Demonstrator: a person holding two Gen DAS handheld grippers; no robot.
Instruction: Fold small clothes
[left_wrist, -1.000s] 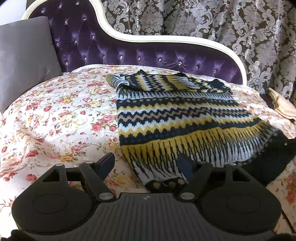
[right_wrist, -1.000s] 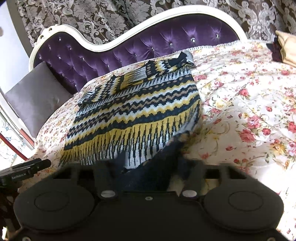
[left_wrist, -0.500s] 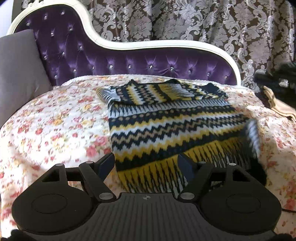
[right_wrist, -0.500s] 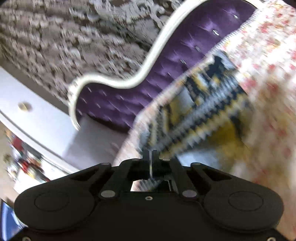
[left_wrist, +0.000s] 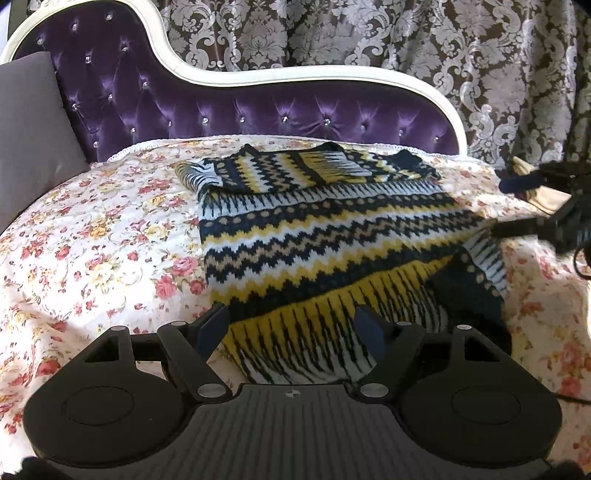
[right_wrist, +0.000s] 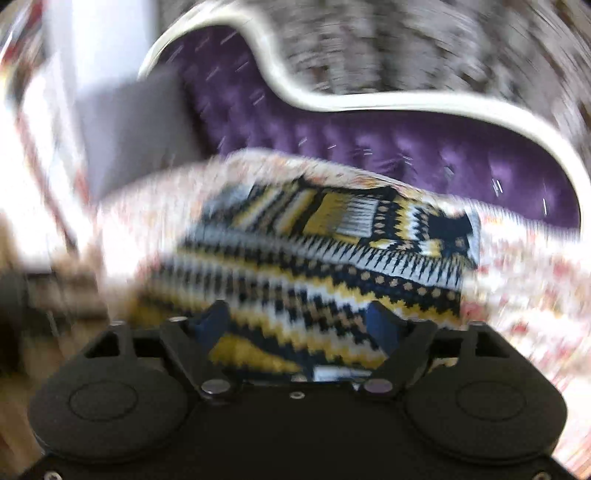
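Navy, yellow and white zigzag-knit sweater (left_wrist: 325, 236) lying flat on the floral-quilted bed (left_wrist: 92, 236), collar toward the purple tufted headboard (left_wrist: 258, 110). Left gripper (left_wrist: 291, 326) and right gripper (right_wrist: 295, 325) both spread, empty. Only the left view shows the sweater's right hem corner turned over; the right view is blurred.

Left gripper (left_wrist: 291, 328) jaws spread over sweater (left_wrist: 332, 240) hem at 6 o'clock; right gripper (left_wrist: 546, 225) at 3 o'clock, floral bedspread (left_wrist: 92, 240) underneath.
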